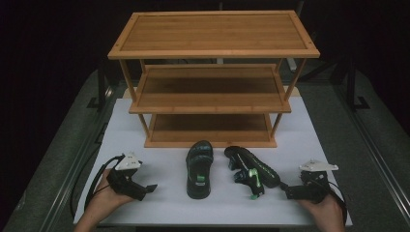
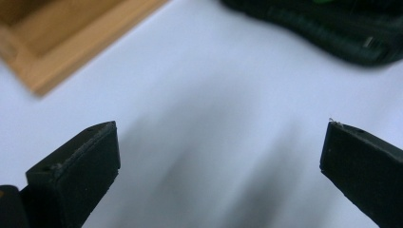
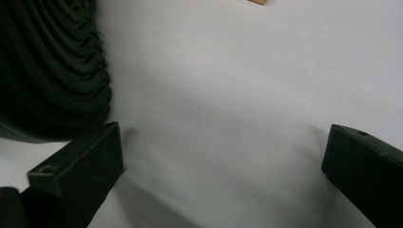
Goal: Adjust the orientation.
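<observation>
My left gripper (image 1: 151, 188), fingers spread and empty, sits lower left on the white worktop (image 1: 159, 203); my right gripper (image 1: 285, 192), likewise spread, rests beside the overturned sandal (image 1: 251, 166), centre-right, with the upright sandal (image 1: 199, 169) at centre.

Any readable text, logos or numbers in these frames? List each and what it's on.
None readable.
Upright sandal: green patches on the strap and footbed, too small to tell if they carry lettering.
Tipped sandal: green marks, too small and blurred to read.
Wooden shelf: plain boards, no marking visible.
Left gripper and right gripper: no legible labels.
</observation>
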